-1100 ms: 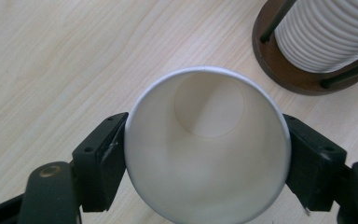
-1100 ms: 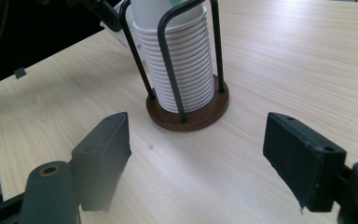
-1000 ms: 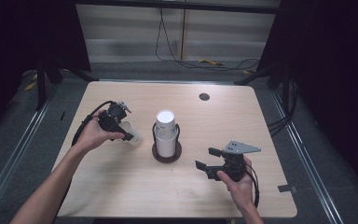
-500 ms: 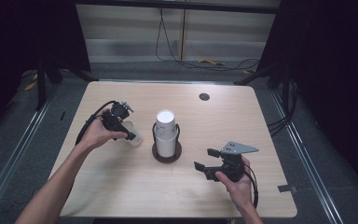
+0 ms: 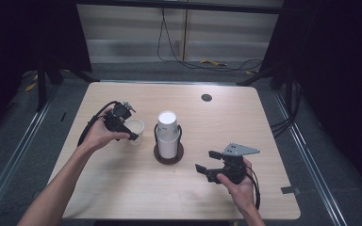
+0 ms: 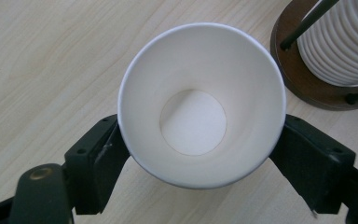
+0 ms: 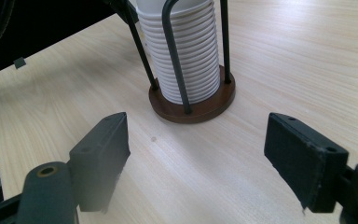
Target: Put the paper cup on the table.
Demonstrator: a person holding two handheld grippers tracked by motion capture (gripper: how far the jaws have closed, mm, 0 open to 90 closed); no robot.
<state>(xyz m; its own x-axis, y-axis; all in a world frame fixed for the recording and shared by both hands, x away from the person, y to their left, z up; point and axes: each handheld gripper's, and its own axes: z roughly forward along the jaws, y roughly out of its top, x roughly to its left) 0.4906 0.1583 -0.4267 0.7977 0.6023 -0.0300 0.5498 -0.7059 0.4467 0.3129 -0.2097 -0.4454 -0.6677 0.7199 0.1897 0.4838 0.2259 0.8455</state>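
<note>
While both hands hold the places they had a second ago, we find almost nothing changed: the left gripper [image 5: 131, 131] keeps its jaws pressed on either side of a single white paper cup [image 6: 200, 105], upright with its mouth open to the camera, just left of the cup stack [image 5: 168, 133] in its wire holder [image 7: 192, 100] at mid-desk [image 5: 122, 188]. The right gripper [image 5: 208, 162] waits near the front right of the holder, its jaws standing apart with bare wood between them, a shade wider than before. We judge that one cup is already separated from the stack, and that the free gripper is poised either to steady the holder or to take the next cup. We cannot tell whether the held cup rests on the desk or hangs just above it, since its base is hidden. The stack's top is cut off in the right gripper view, and the small dark disc [image 5: 206, 97] at the far edge is too small to identify.
</note>
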